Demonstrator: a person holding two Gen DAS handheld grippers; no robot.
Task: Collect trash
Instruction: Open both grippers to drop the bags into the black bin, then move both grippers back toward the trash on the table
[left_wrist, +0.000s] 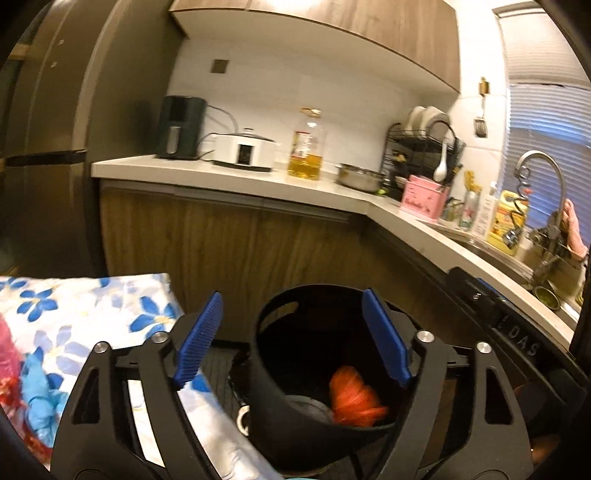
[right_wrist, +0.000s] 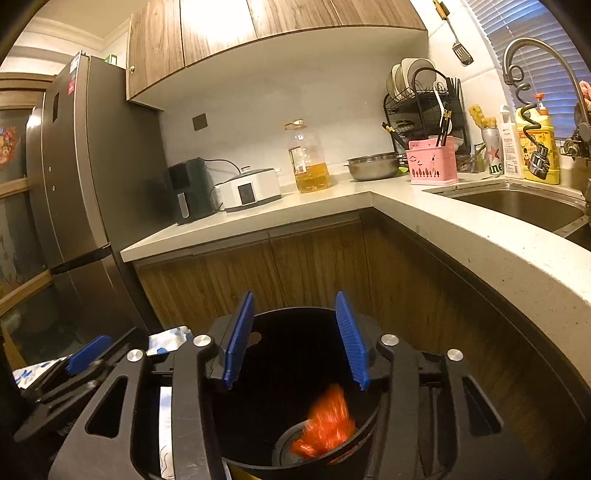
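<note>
A black trash bin stands on the floor below both grippers, in front of the wooden cabinets. Inside it lies a crumpled orange plastic bag, blurred, beside a round grey object at the bottom. My left gripper is open above the bin's left half, with nothing between its blue pads. In the right wrist view the same bin holds the orange bag low down. My right gripper hangs open over the bin's mouth, and the bag is well below its pads. The left gripper's blue pad shows at the left edge.
A table with a blue-flowered cloth stands left of the bin. The L-shaped counter wraps behind and to the right, with a sink, an oil bottle, a pink caddy and appliances. A fridge stands at the left.
</note>
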